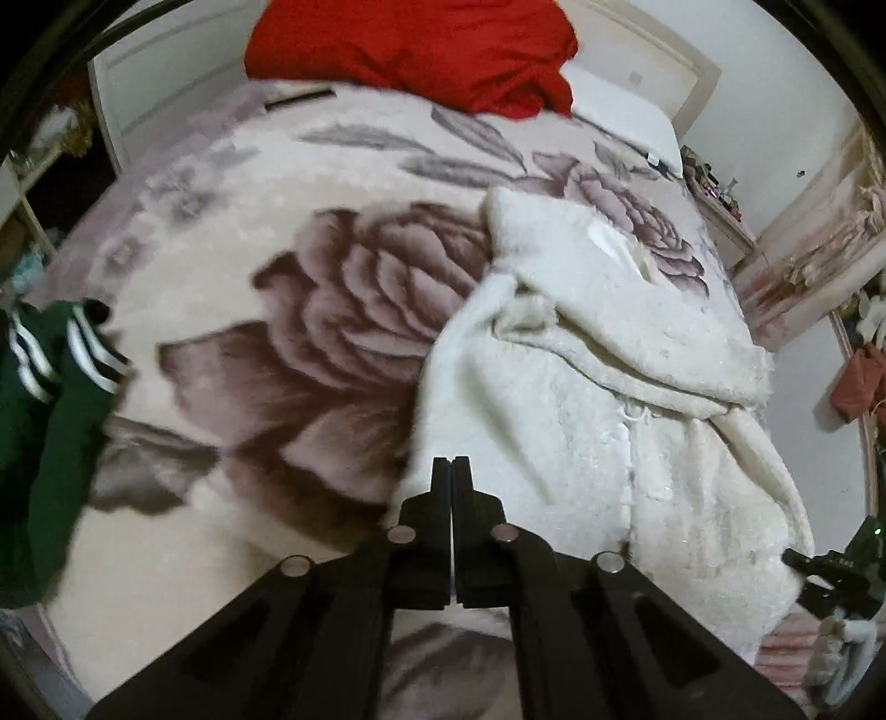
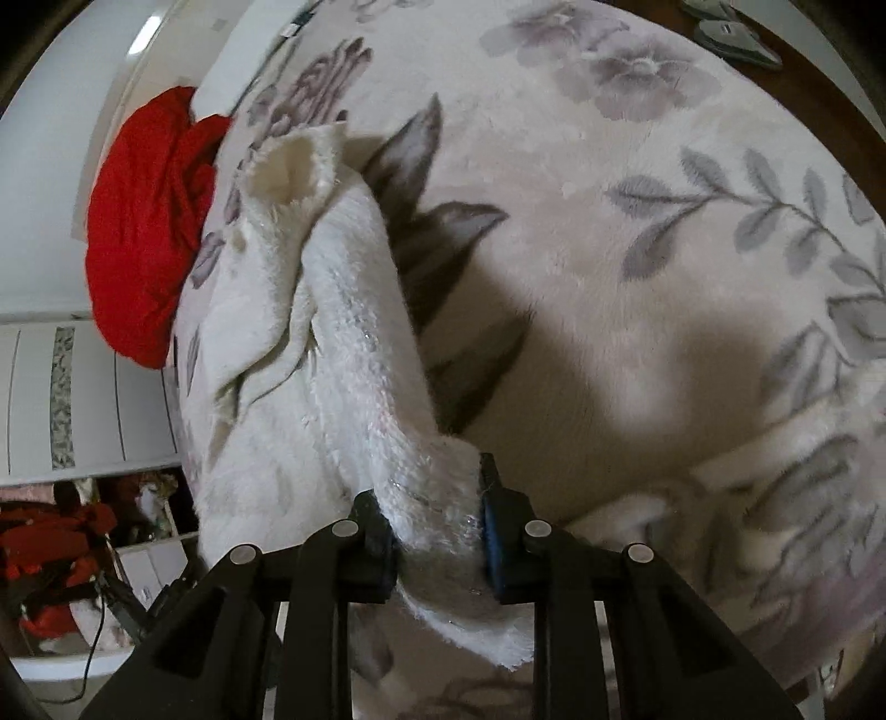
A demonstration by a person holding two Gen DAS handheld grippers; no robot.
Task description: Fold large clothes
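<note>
On bed (image 1: 183, 266), white fluffy garment (image 1: 598, 399) is lying rumpled along one side. Right tongs (image 2: 437, 515) are pinching its edge; left tongs (image 1: 452, 471) are fully shut, seemingly holding nothing. Regripping left before lifting, probably, keeping edge taut.

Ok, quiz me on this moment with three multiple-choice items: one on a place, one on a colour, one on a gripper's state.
1. Where does the red bundle lie?
A. at the bed's far end
B. on the floor
C. on the white fleece garment

2. What colour is the striped garment at the left edge of the left wrist view?
A. blue
B. yellow
C. dark green

3. What does the right hand-held gripper hold?
A. nothing
B. the white fleece garment
C. the red bundle

Answers: 1 A, it sits by the headboard. 2 C, green with white stripes. 3 B, fleece is bunched between its jaws.
</note>
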